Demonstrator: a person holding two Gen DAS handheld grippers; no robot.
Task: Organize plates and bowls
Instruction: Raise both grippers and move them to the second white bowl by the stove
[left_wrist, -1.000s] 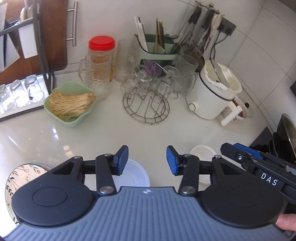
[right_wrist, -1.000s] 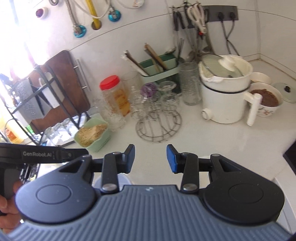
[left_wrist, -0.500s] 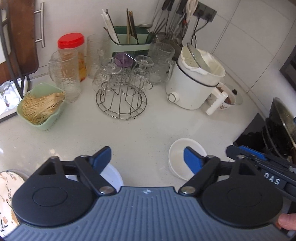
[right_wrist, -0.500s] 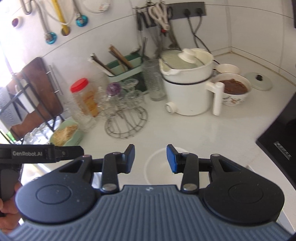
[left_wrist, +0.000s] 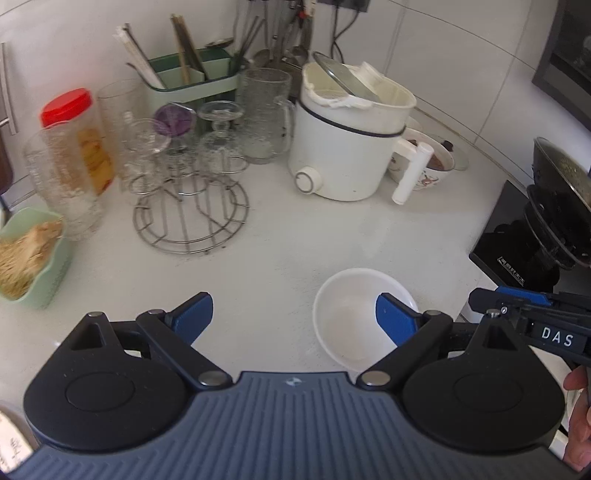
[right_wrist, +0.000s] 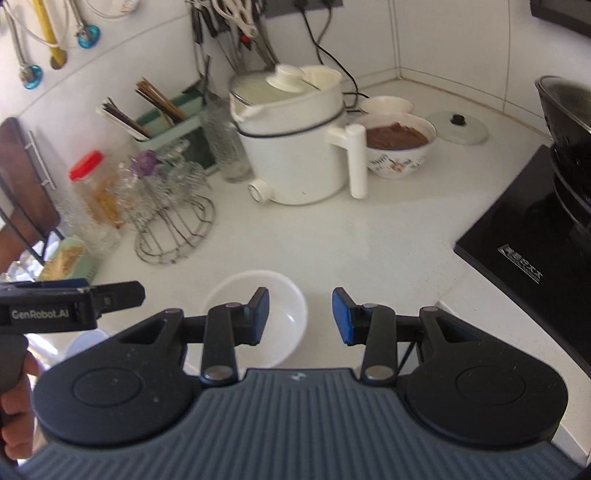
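Observation:
A small empty white bowl (left_wrist: 351, 314) sits on the white counter near the front edge; it also shows in the right wrist view (right_wrist: 273, 299). My left gripper (left_wrist: 295, 317) is wide open and empty, its right finger over the bowl. My right gripper (right_wrist: 299, 314) is open and empty, its left finger over the bowl's right part. A patterned plate's edge (left_wrist: 11, 443) shows at the bottom left. A pale round lid or plate (right_wrist: 86, 341) lies to the left, under the left gripper's body.
A white electric pot (left_wrist: 343, 147) stands behind, with a floral bowl of brown food (right_wrist: 399, 144) and a lid (right_wrist: 458, 127) beside it. A wire glass rack (left_wrist: 188, 192), jars, a utensil holder (left_wrist: 184, 77) and a green noodle dish (left_wrist: 26, 258) stand left. A black cooktop (right_wrist: 524, 236) with a wok is right.
Both views have swung right and closed in on the white bowl. My left gripper has opened wider over the last second. My right gripper has opened a little.

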